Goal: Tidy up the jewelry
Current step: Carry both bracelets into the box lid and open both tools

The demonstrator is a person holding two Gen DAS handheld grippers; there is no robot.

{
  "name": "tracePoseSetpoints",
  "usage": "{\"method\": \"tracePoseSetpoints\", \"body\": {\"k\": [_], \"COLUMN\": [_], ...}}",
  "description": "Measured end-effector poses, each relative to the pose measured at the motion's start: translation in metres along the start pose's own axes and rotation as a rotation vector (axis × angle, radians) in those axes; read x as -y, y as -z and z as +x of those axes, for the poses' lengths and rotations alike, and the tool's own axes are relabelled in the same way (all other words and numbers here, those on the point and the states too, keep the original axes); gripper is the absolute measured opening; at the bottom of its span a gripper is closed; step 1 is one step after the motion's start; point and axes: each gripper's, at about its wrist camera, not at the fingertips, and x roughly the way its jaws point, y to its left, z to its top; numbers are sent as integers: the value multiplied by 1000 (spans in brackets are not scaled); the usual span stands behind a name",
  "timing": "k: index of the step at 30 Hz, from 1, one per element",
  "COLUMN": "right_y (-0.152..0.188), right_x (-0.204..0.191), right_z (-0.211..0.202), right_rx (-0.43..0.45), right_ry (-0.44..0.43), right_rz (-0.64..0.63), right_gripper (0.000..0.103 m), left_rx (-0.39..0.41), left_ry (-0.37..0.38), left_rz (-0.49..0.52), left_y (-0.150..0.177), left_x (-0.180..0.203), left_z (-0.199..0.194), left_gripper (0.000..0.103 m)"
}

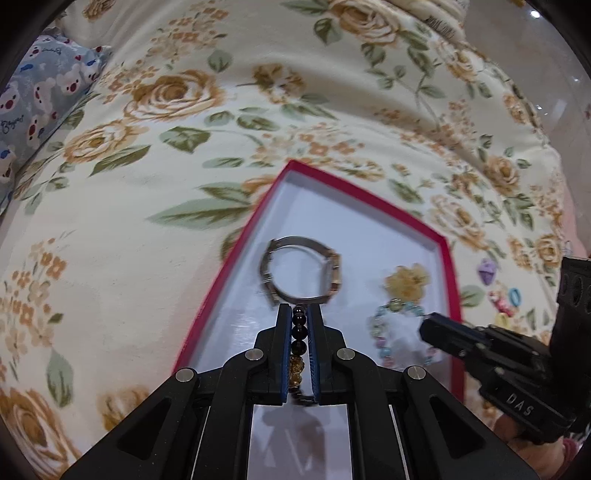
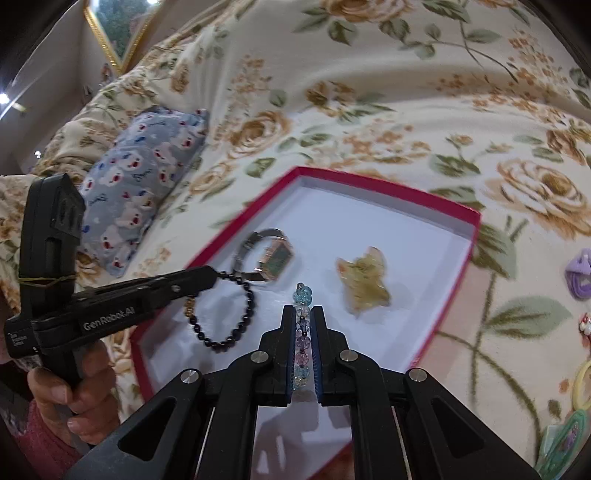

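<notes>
A red-rimmed box [image 1: 236,240] [image 2: 388,186] with a white floor lies on a floral bedspread. In it lie a metal wristwatch [image 1: 301,271] [image 2: 267,256] and a yellow star-shaped piece [image 1: 406,282] [image 2: 365,286]. My left gripper [image 1: 299,312] [image 2: 214,275] is shut on a black bead bracelet [image 1: 298,332] [image 2: 229,317] with one gold bead, held over the box's left part. My right gripper [image 2: 303,312] [image 1: 424,325] is shut on a pastel crystal bead bracelet [image 2: 303,332] [image 1: 384,332], held over the box near the star piece.
A blue cartoon-print pillow [image 1: 40,99] [image 2: 136,184] lies left of the box. Colourful plastic trinkets [image 1: 498,291] [image 2: 580,277] lie on the bedspread right of the box. A gold-framed mirror [image 2: 118,26] stands at the back left.
</notes>
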Motion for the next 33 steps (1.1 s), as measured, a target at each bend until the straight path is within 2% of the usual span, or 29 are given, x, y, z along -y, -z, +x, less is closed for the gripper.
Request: {"method": "tracePoseSetpoints", "body": {"k": [6, 13, 16, 19, 23, 29, 33], "right_y": [1, 1, 1, 0, 0, 2, 7], "right_x": [3, 5, 5, 5, 6, 0, -1], "right_z": [7, 13, 13, 12, 5, -23, -52], "right_rx": [-20, -46, -45, -42, -31, 18, 70], "right_ry": [29, 46, 41, 34, 21, 7, 6], "right_rz": [-13, -9, -6, 0, 15, 16, 24], "right_gripper": [7, 8, 12, 12, 14, 18, 27], "left_rx": [-29, -43, -48, -53, -42, -13, 19], "left_ry": [-66, -83, -82, -80, -82, -71, -55], "left_rz": [11, 15, 13, 7, 5, 6, -9], "left_y": [1, 0, 0, 0, 0, 6, 15], "left_x": [8, 7, 6, 5, 6, 9, 12], "left_z": [17, 25, 26, 25, 18, -3, -25], "left_gripper": [7, 7, 8, 12, 25, 29, 37]}}
